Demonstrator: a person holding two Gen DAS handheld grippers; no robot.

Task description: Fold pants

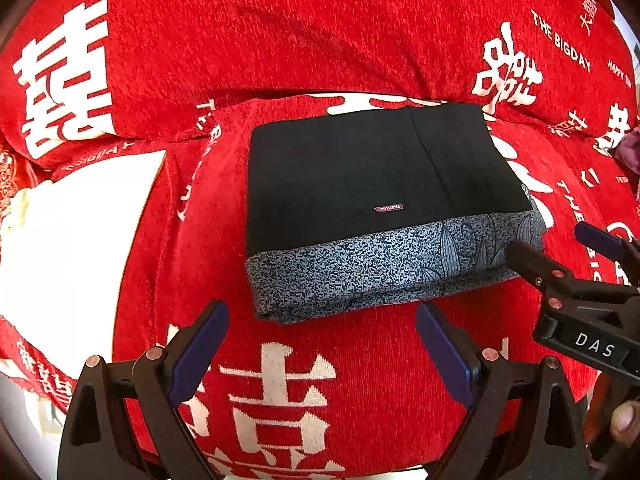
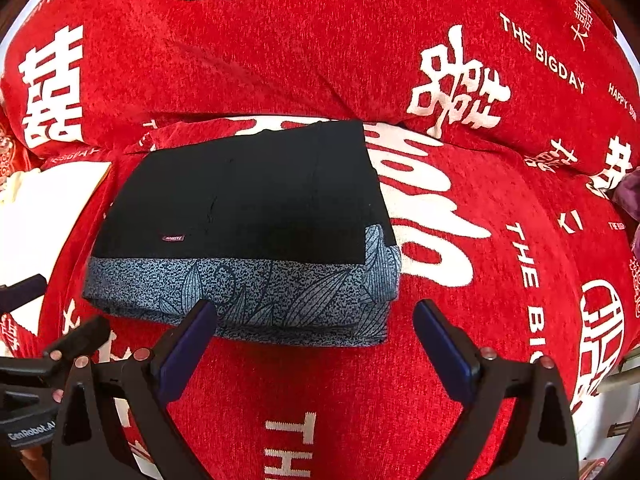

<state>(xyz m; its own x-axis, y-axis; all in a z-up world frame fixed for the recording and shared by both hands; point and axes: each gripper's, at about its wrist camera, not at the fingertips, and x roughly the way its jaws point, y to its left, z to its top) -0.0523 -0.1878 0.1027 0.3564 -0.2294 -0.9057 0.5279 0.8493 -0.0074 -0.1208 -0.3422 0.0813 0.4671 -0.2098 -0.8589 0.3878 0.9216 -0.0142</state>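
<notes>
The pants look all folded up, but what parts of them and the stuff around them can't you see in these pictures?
- Pants: inner layers and underside hidden by the fold in both views.
- Small label: lettering upside down, too small in the right wrist view.
- White sheet: overexposed, cut off by the left wrist view's edge.
- Purple cloth: mostly cut off at the right edge.
- Red cover: hides the furniture beneath.
</notes>
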